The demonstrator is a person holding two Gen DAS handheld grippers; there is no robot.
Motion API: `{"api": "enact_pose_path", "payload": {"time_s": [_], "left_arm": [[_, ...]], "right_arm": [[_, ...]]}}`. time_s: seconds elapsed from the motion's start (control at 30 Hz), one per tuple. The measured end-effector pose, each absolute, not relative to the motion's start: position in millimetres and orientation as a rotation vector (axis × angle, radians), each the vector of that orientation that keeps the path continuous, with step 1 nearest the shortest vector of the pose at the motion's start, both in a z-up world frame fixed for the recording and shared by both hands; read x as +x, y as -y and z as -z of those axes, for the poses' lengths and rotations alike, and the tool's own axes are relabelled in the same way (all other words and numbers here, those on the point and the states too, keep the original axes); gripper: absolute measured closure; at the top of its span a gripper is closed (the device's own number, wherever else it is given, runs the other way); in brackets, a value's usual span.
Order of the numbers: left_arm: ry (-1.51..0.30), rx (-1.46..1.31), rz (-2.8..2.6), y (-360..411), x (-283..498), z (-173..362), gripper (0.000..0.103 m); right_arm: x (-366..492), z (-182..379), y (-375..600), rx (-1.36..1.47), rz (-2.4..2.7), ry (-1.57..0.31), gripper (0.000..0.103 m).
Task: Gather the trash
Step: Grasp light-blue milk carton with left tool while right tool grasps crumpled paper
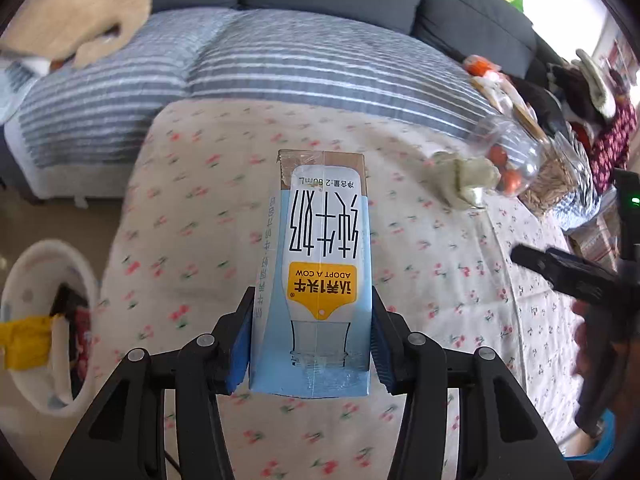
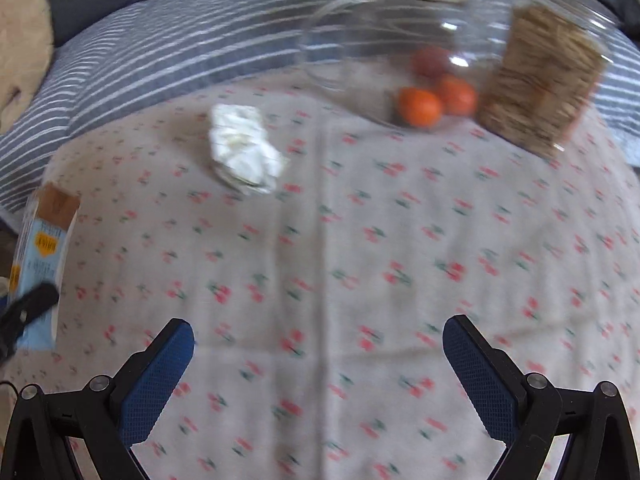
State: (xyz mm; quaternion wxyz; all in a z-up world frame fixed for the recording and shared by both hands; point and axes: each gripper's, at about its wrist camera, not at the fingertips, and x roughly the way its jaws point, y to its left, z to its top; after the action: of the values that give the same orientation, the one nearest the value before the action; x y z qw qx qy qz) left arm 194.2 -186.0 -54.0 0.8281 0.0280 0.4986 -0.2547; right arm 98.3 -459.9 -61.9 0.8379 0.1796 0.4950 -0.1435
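Note:
My left gripper (image 1: 310, 344) is shut on a light blue milk carton (image 1: 320, 264) with a yellow label, held above the cherry-print tablecloth (image 1: 200, 208). The same carton (image 2: 42, 248) shows at the left edge of the right wrist view. A crumpled white tissue (image 2: 245, 148) lies on the cloth, far ahead and left of my right gripper (image 2: 318, 364), which stands open with nothing between its blue pads. In the left wrist view the tissue (image 1: 466, 182) lies to the carton's right, and the right gripper (image 1: 576, 276) is at the right edge.
A white bin (image 1: 44, 320) with wrappers inside stands on the floor to the left of the table. A glass jar with oranges (image 2: 416, 52) and a jar of biscuits (image 2: 540, 84) stand at the table's far side. A striped sofa cover (image 1: 260, 68) lies behind.

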Motion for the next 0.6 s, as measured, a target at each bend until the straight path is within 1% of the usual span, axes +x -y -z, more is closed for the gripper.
{"api": "enact_pose_path", "payload": {"time_s": [0.1, 0.23, 0.5, 0.6], "left_arm": [[-1.014, 0.066, 0.539, 169.5, 194.1, 47.6, 0.05], [-1.023, 0.046, 0.538, 149.6, 198.4, 47.6, 0.05], [-1.036, 0.031, 0.499, 122.7, 205.1, 53.7, 0.05], [-1.054, 0.028, 0.491, 116.7, 207.5, 58.3, 0.05]], "right_arm": [[122.8, 70.0, 451.4, 0.317, 0.305, -1.038, 0.001], [152.0, 76.8, 447.7, 0.263, 0.307, -0.975, 0.002], [197.2, 97.9, 451.1, 0.281, 0.311, -0.919, 0.019], [210.3, 105.1, 450.3, 0.277, 0.311, -0.917, 0.028]]}}
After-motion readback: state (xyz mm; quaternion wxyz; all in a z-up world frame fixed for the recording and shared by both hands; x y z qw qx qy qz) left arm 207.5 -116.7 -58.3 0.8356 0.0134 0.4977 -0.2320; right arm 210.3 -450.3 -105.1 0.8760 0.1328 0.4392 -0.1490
